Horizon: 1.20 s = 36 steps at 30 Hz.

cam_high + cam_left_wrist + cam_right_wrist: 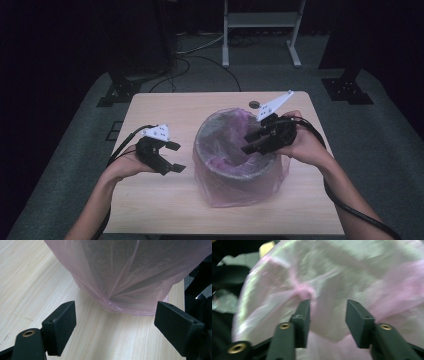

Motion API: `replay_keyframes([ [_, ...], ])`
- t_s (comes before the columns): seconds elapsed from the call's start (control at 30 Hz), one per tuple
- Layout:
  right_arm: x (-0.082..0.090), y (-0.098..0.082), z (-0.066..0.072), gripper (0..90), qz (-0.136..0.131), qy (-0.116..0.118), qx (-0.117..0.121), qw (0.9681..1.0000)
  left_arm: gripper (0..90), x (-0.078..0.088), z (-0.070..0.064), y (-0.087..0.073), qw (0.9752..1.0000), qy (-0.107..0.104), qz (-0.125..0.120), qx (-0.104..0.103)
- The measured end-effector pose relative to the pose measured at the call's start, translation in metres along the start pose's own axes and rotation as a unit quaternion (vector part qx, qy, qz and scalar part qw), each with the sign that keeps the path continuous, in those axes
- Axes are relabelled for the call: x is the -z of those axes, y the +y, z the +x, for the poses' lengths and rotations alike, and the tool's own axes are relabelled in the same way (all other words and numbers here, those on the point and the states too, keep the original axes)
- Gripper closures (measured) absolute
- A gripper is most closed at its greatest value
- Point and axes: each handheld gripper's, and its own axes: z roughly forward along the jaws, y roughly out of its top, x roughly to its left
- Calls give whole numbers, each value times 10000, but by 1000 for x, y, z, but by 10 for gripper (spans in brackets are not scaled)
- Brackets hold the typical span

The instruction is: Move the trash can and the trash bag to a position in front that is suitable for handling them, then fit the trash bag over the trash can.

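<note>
A grey round bin (pixel 235 167) lined with a thin pink plastic bag (pixel 225 125) stands on the wooden table (pixel 160 210), right of centre. My right gripper (pixel 246 143) reaches over the bin's right rim and points left into the mouth. In the right gripper view its jaws (pixel 328 315) stand apart, with blurred bag film (pixel 352 272) close behind them and nothing pinched. My left gripper (pixel 175 157) hovers left of the bin, open. In the left gripper view its jaws (pixel 115 322) are wide apart and face the bag's lower side (pixel 125 272), a short way off it.
A small dark round hole (pixel 254 104) sits in the tabletop behind the bin. Beyond the table stand a white frame (pixel 260 20) and black stand feet at left (pixel 117 90) and right (pixel 347 87). Cables trail from both grippers toward the near edge.
</note>
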Motion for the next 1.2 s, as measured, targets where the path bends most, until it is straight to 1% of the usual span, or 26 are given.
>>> replay_keyframes([
  [0.07, 4, 1, -10, 462, -175, -85, -139, 9997, 166, 1, -1, -1, 10000, 5, 3, -3],
  [0.1, 5, 1, -13, 446, -216, -111, -195, 9995, 164, 2, -1, -2, 10000, 36, -20, 2],
  [0.13, 7, 1, -17, 430, -265, -123, -252, 9993, 112, 3, -1, -2, 10000, 88, -15, 36],
  [0.2, 9, 0, -24, 401, -328, -159, -325, 9988, 100, 4, -1, -3, 9999, 113, -38, 92],
  [0.27, 10, 0, -28, 389, -357, -189, -360, 9985, 79, 5, 0, -4, 9998, 149, -42, 124],
  [0.3, 12, -1, -32, 375, -413, -235, -393, 9981, 72, 6, 0, -5, 9998, 166, -41, 123],
  [0.33, 12, -1, -32, 375, -413, -235, -393, 9981, 72, 7, 1, -6, 9997, 177, -59, 129],
  [0.43, 13, 0, -39, 372, -477, -273, -457, 9974, 72, 10, 2, -8, 9996, 217, -78, 147],
  [0.5, 14, 0, -40, 371, -464, -289, -470, 9974, 72, 13, 2, -9, 9996, 238, -88, 148],
  [0.53, 16, 1, -40, 371, -481, -331, -450, 9973, 72, 14, 2, -9, 9995, 250, -104, 138],
  [0.6, 19, 1, -40, 371, -523, -345, -469, 9969, 72, 15, 3, -9, 9995, 259, -113, 153],
  [0.7, 22, 0, -41, 371, -556, -377, -484, 9966, 72, 14, 2, -10, 9995, 236, -105, 181],
  [0.8, 23, -2, -41, 371, -565, -384, -490, 9965, 72, 11, 1, -11, 9996, 213, -74, 158],
  [0.93, 25, -3, -39, 371, -559, -391, -496, 9964, 72, 12, 1, -10, 9996, 233, -74, 162],
  [1.07, 32, -3, -39, 370, -575, -460, -475, 9962, 72, 13, 0, -9, 9995, 254, -96, 152],
  [1.2, 42, -6, -40, 369, -663, -540, -527, 9949, 72, 14, -2, -11, 9995, 265, -67, 173],
])
